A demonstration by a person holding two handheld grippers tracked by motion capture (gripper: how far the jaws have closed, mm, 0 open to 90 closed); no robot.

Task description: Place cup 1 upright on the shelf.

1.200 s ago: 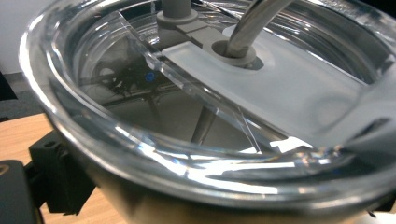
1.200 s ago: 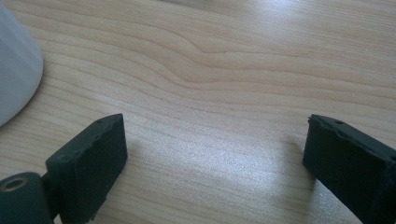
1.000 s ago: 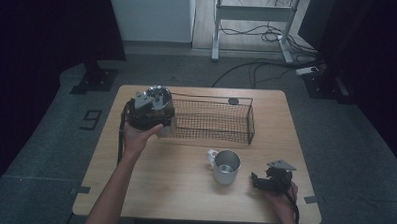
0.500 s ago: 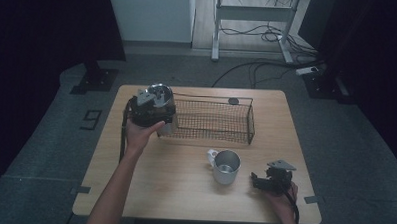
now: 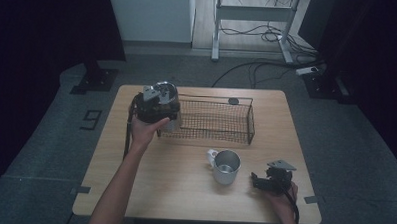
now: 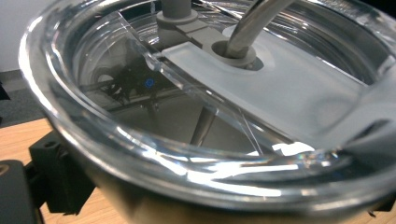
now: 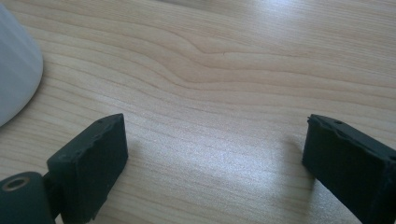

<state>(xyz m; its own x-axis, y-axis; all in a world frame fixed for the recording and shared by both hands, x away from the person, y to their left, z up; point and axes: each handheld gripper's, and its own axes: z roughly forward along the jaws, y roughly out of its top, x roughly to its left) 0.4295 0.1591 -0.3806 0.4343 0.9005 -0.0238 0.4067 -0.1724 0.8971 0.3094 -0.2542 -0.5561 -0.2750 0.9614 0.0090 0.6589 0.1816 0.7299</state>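
Gripping lidded tumbler (image 5: 168, 93) in left gripper (image 5: 155, 104), held at left end of wire basket (image 5: 216, 121), above table (image 5: 183, 191). Left gripper view: clear lid (image 6: 261, 88) with metal straw (image 6: 254, 21) close up, jaw pressed against tumbler wall at lower left. Right gripper (image 5: 256, 180) rests on table near right front corner, jaws apart, nothing between them, bare wood beneath. Steel mug (image 5: 225, 166) stands just left of right gripper, not touching; its white side (image 7: 14, 74) shows in right gripper view.
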